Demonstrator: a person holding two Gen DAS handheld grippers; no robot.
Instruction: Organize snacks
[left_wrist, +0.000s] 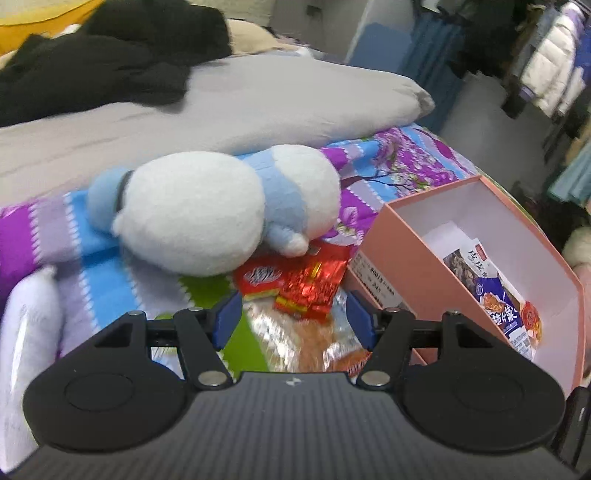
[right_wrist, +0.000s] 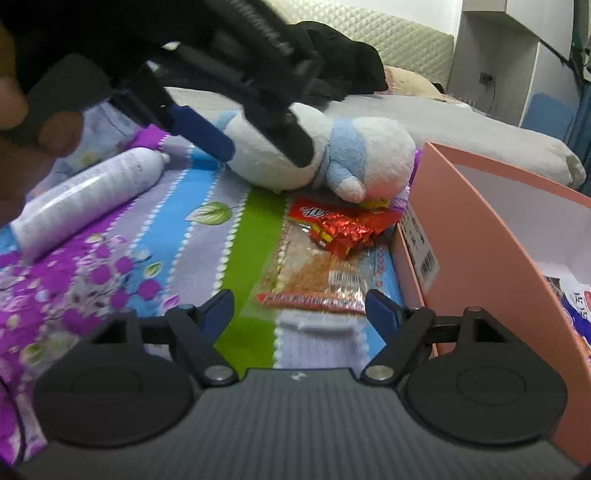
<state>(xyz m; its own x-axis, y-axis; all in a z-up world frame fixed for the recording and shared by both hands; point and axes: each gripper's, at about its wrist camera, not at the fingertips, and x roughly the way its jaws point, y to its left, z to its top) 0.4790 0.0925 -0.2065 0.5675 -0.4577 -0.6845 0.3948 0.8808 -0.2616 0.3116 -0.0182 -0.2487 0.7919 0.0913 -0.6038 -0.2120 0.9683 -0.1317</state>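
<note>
Two snack packets lie on the flowered bedsheet beside a pink box. One is a red foil packet; it partly covers a clear packet of brown snacks. My left gripper hovers open above both packets, pads not touching them. My right gripper is open too, just short of the clear packet's near end. Inside the box lie a blue packet and other wrappers.
A white and blue plush toy lies right behind the snacks, touching the red packet. A white bottle rests at the left on the sheet. Grey bedding and black clothes fill the back. A person's hand holds the left gripper.
</note>
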